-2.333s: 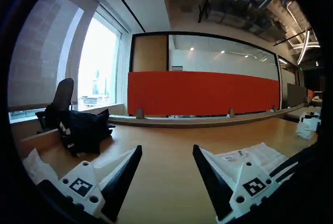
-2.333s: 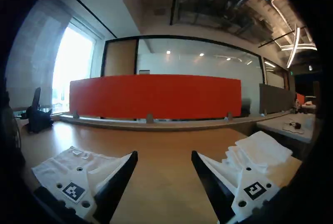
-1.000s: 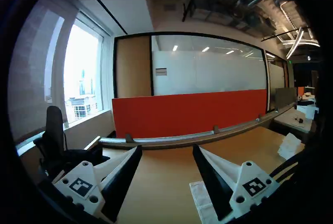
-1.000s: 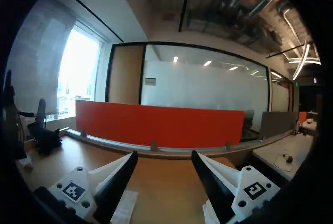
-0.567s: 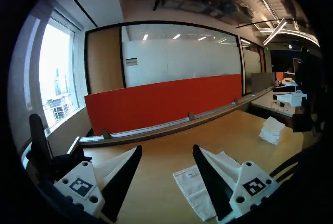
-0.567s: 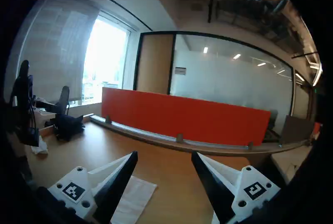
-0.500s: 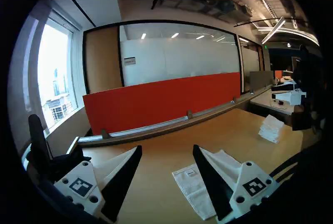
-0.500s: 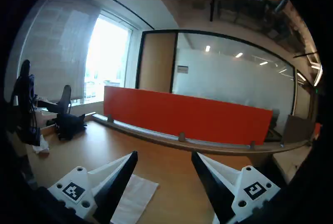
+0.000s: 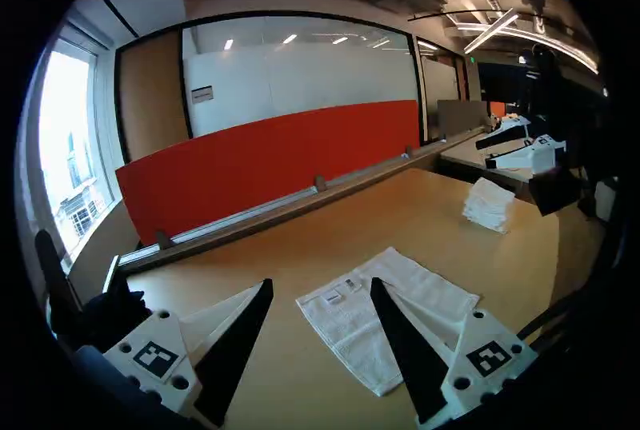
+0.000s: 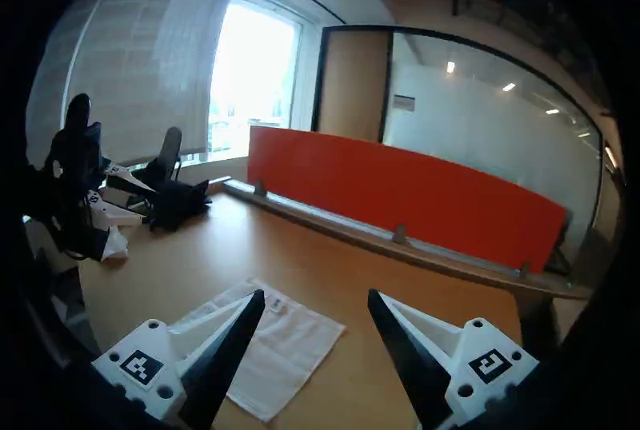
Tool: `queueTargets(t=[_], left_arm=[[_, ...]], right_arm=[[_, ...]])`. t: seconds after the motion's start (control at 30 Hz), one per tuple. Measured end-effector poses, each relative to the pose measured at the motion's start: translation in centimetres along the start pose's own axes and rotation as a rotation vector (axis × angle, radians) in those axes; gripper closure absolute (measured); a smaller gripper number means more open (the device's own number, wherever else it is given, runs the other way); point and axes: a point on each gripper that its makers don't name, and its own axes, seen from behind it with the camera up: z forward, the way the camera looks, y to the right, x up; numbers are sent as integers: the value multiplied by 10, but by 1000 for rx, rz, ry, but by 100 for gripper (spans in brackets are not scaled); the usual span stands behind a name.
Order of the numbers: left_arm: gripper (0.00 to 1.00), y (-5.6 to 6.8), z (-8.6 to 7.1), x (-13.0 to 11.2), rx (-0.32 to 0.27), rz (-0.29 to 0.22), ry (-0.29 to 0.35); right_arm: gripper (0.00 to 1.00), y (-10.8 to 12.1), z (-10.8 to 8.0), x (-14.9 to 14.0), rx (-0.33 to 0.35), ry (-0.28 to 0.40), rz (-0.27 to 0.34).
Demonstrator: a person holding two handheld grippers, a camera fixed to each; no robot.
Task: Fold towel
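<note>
Both sets of my fingers stood spread wide and gripped nothing, the left gripper (image 9: 320, 282) and the right gripper (image 10: 316, 292) each held above the desk (image 9: 336, 226). One white towel (image 9: 376, 318) lay flat and unfolded on the wood, a plain rectangle with small tags near one short edge. In the left gripper view it sat at lower centre, partly behind one finger. In the right gripper view the same towel (image 10: 284, 342) lay at lower left of centre, one side hidden by a finger. A stack of folded white towels (image 9: 488, 205) rested well apart from it, at the right of the left gripper view. Along the desk's far edge ran a red divider panel (image 9: 272, 154), with a frosted glass wall (image 9: 304, 82) behind and a bright window (image 10: 252, 78) to the left.
</note>
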Motion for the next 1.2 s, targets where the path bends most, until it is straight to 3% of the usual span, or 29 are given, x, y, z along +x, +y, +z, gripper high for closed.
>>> queueTargets(t=[0.7, 1.2], left_arm=[[10, 44, 19, -77, -84, -1, -98], [10, 64, 36, -144, -135, 19, -197]], right_arm=[[0, -29, 21, -84, 64, -127, -34], [0, -45, 36, -152, 95, -212, -32]])
